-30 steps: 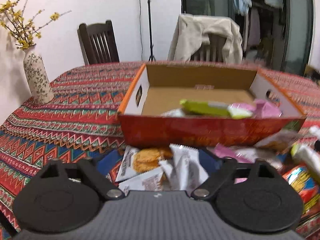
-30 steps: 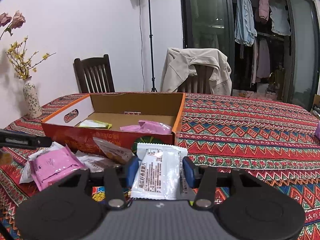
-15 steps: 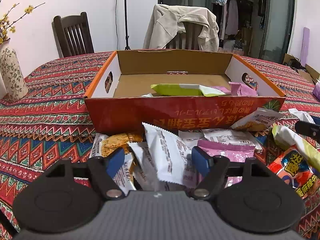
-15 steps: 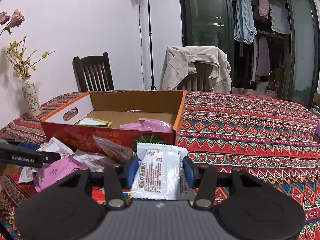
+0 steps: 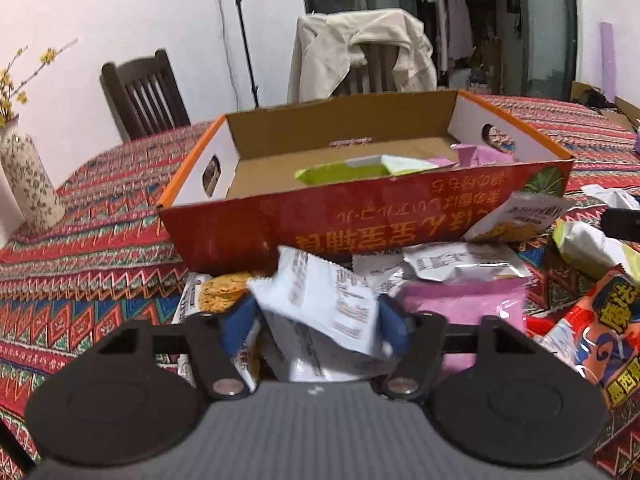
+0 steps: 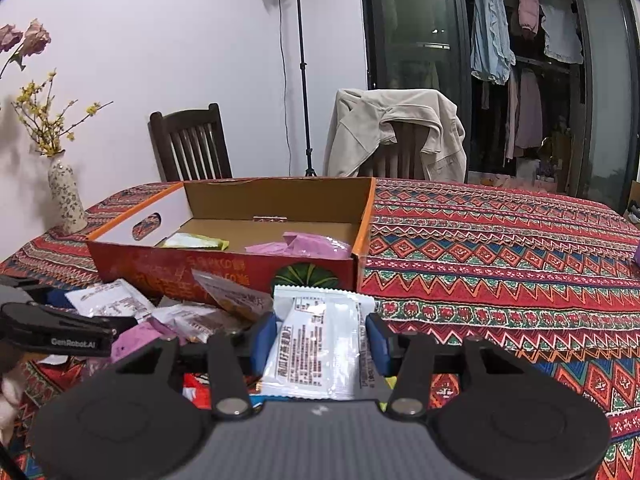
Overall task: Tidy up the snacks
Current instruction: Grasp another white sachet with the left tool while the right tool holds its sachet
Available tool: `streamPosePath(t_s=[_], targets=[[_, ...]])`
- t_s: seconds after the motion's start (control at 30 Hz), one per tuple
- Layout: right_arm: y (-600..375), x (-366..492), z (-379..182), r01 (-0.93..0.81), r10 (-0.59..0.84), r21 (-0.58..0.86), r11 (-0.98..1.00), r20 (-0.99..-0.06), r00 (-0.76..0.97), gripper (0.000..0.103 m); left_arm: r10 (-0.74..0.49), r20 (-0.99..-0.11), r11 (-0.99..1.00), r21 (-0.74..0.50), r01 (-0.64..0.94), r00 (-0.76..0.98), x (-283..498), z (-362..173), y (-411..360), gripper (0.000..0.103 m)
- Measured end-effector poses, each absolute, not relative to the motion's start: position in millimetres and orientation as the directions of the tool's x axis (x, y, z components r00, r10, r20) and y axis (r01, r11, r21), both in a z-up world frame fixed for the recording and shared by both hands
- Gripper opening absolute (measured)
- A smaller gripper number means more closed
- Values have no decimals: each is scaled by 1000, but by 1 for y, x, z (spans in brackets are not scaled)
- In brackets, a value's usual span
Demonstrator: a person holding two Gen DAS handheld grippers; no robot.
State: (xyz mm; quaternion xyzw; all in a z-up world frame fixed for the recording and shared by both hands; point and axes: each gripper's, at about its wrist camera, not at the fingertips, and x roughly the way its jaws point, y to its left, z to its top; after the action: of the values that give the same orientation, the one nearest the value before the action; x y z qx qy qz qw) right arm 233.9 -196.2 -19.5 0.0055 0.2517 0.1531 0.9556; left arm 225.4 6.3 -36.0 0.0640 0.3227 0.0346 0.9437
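Left wrist view shows our left gripper (image 5: 314, 314) closing from wide open around a white packet (image 5: 320, 300) in the pile before the box (image 5: 360, 220) — pads reaching its edges — so we soon box it.

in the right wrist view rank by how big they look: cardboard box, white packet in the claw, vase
1. cardboard box, clearly largest
2. white packet, though it sits nearest the camera, so its rank is unsure
3. vase, far off
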Motion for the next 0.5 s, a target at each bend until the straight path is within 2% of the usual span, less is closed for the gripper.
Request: streamPosePath(t_s=[0.1,0.13,0.3,0.5], targets=[[-196,233,-19,-290,295,86,953,-478,827,48,119,-566,986,162,-32,815,217,-32,8,36],[-196,232,-18,-290,295,87,953,-476,829,48,112,-560,988,151,-32,821,215,-31,10,34],[-197,229,-16,-286,293,88,954,-466,835,48,91,-529,992,121,-31,844,204,-23,20,26],[-197,222,-9,-283,289,82,956,-442,849,48,90,-487,994,105,-44,869,195,-15,27,23]])
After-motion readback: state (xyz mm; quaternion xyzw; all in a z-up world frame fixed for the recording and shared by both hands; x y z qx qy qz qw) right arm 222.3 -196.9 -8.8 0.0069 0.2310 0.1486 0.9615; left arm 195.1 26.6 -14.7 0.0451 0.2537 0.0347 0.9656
